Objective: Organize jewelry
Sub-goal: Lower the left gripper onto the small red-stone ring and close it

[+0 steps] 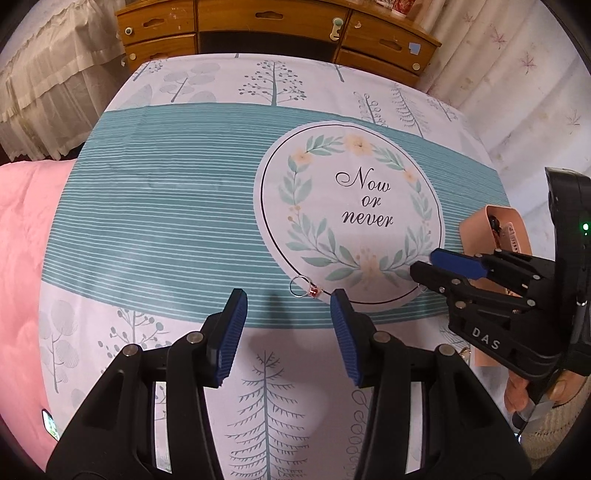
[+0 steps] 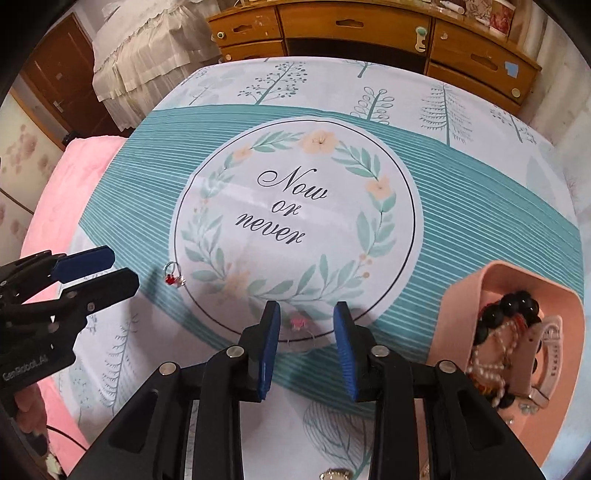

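A silver ring with a red stone point(image 1: 306, 288) lies on the printed cloth just ahead of my open left gripper point(image 1: 289, 306); it also shows in the right wrist view point(image 2: 173, 275). A thin ring with a pink charm point(image 2: 298, 325) lies between the fingertips of my open right gripper point(image 2: 306, 319). The right gripper point(image 1: 434, 264) appears in the left wrist view, and the left gripper point(image 2: 114, 271) in the right wrist view. A peach jewelry tray point(image 2: 491, 273) at right holds a black bead bracelet point(image 2: 513, 306), pearls and a pink watch point(image 2: 543, 354). The tray also shows in the left wrist view point(image 1: 476, 229).
The cloth point(image 1: 166, 206) covers a table. A pink blanket point(image 1: 22, 258) lies at left. A wooden dresser point(image 1: 273, 29) stands beyond the far edge. A small metallic piece point(image 2: 334, 472) lies at the near edge.
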The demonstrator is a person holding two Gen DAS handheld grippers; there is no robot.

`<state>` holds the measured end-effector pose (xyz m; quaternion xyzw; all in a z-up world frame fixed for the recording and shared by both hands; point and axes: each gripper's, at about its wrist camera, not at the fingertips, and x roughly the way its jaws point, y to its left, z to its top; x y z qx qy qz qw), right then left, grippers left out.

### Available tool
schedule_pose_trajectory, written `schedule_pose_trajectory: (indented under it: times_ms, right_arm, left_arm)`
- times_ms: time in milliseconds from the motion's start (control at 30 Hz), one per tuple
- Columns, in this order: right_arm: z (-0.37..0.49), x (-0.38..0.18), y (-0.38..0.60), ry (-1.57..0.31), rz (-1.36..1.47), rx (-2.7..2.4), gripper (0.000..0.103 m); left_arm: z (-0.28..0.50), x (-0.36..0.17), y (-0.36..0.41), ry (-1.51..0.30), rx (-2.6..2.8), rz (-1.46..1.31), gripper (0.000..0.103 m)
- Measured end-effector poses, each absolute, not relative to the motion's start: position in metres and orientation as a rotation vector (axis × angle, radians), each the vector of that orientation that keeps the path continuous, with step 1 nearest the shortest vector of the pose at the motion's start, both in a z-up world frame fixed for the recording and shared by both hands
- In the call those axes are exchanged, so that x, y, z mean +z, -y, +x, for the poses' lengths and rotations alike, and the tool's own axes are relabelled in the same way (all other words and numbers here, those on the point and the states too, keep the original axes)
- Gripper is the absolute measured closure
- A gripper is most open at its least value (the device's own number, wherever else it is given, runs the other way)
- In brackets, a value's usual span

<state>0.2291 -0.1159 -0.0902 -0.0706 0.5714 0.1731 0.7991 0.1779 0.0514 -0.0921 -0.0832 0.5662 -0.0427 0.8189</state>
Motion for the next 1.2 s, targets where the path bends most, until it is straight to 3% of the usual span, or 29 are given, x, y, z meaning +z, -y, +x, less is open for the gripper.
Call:
schedule_pose_trajectory:
  times_ms: [200,333,500,667,867,1200]
  right_arm:
    - [0.227,-0.095,0.108,-1.218,-0.211,0.352,0.092]
    - [0.223,-0.092,0.109,-1.213,-0.199,0.348,0.092]
    - [0.212,-0.079,0.119,-1.202,-0.131,0.375,0.092]
    - [0.197,-0.068,0.131,-1.189,-0.097,0.394,0.092]
    - [0.184,-0.063,0.142,-1.181,-0.076,0.415,0.093]
    - [0.172,-0.056,0.144,-1.165,-0.063,0.453,0.093]
  left_arm:
    - [0.181,-0.093,-0.047,-1.212,-0.098,-0.179,0.059]
    - [0.183,-0.097,-0.044,-1.220,-0.102,-0.183,0.064]
    - [0.190,-0.106,-0.032,-1.247,-0.095,-0.158,0.080]
    - [0.197,-0.113,-0.017,-1.261,-0.087,-0.115,0.087]
    - [0.202,-0.114,-0.006,-1.269,-0.077,-0.058,0.093]
    - [0.203,-0.117,-0.003,-1.292,-0.046,-0.026,0.093]
